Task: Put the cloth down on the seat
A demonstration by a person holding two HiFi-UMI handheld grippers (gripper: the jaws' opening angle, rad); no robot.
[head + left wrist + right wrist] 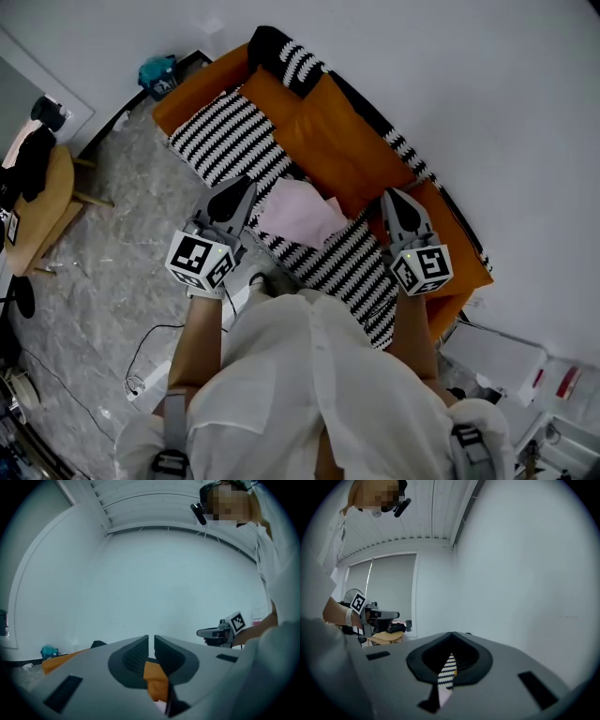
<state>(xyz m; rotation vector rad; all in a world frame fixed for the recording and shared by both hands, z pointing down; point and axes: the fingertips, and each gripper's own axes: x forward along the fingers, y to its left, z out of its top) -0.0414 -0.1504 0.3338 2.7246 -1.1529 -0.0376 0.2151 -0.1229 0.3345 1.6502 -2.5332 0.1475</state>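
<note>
A pale pink cloth [298, 214] lies crumpled on the sofa's striped seat [230, 141], in front of the orange back cushions [328, 136]. Neither gripper touches it. My left gripper [246, 183] hangs above the seat's front edge just left of the cloth, its jaws together with only a hairline gap [151, 637] and nothing between them. Just right of the cloth, my right gripper [389, 195] is also raised, shut and empty [452, 633]. Both gripper views look up at the white wall; a sliver of cloth and seat shows under the jaws.
A round wooden table [42, 211] with a dark object on it stands at the left. A teal object [157, 73] sits beyond the sofa's far end. A cable [150, 352] runs over the marble floor. White boxes [497, 356] stand at the lower right.
</note>
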